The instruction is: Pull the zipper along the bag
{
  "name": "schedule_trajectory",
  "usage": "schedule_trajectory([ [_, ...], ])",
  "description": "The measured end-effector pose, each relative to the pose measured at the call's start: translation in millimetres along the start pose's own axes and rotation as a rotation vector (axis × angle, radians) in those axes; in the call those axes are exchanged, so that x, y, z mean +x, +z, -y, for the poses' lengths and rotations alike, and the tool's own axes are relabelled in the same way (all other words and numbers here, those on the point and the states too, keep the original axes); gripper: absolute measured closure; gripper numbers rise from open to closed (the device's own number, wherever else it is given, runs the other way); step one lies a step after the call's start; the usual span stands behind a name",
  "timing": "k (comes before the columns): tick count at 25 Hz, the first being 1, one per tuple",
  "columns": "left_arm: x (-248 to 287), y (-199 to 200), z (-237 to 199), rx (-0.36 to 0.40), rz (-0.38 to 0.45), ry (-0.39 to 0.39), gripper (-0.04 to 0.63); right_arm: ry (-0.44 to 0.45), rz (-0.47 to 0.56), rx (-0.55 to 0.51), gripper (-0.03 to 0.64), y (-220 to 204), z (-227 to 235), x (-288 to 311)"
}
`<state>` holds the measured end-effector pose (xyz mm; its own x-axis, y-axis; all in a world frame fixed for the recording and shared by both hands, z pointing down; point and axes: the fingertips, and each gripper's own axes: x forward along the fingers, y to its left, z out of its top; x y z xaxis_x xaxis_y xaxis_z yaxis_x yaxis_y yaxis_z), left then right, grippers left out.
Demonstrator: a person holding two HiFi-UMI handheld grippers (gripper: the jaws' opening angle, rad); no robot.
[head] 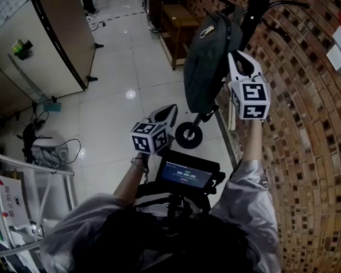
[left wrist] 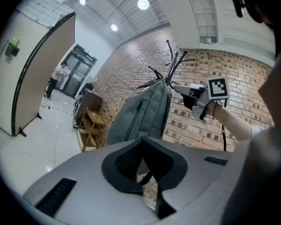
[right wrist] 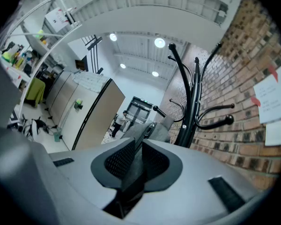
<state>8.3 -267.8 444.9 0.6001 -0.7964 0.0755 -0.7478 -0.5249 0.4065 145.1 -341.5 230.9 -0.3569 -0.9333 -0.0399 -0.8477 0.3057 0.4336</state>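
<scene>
Brick wall [head: 307, 124] behind; right tongs [head: 237, 60] raised, pinching bag [head: 207, 61].

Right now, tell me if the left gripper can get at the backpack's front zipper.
Probably yes: the backpack hangs just ahead of the left gripper, front zipper facing it, nothing between. The right gripper is up at the bag's top, clear of it.

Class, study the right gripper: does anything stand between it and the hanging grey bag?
Nothing visible does. The bag lies straight ahead of the right gripper, and the coat rack stands off to the right.
</scene>
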Motion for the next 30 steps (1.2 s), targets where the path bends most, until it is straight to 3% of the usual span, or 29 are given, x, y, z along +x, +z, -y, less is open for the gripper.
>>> schedule_trajectory([
  [6, 32.6, 61.5, 26.1, 0.093, 0.056, -0.110, 0.592, -0.009, -0.051, -0.246, 0.569, 14.3, 14.4, 20.3],
  [13, 64.0, 125.0, 68.4, 0.206, 0.039, -0.250, 0.592, 0.026, -0.145, -0.556, 0.529, 13.8, 12.8, 36.6],
  [17, 71.6, 130.0, 86.0, 0.178, -0.006, -0.318, 0.592, 0.058, -0.196, -0.754, 0.509, 12.0, 10.6, 40.0],
  [25, 74.2, 103.3, 97.2, 0.173, -0.042, -0.345, 0.592, 0.094, -0.283, -1.174, 0.511, 3.6, 4.7, 44.8],
  [27, 75.0, 100.5, 98.7, 0.167, -0.045, -0.348, 0.592, 0.098, -0.289, -1.210, 0.511, 2.6, 4.7, 46.1],
  [30, 74.9, 98.5, 102.0, 0.164, -0.045, -0.354, 0.592, 0.094, -0.269, -1.170, 0.509, 7.2, 5.7, 48.4],
])
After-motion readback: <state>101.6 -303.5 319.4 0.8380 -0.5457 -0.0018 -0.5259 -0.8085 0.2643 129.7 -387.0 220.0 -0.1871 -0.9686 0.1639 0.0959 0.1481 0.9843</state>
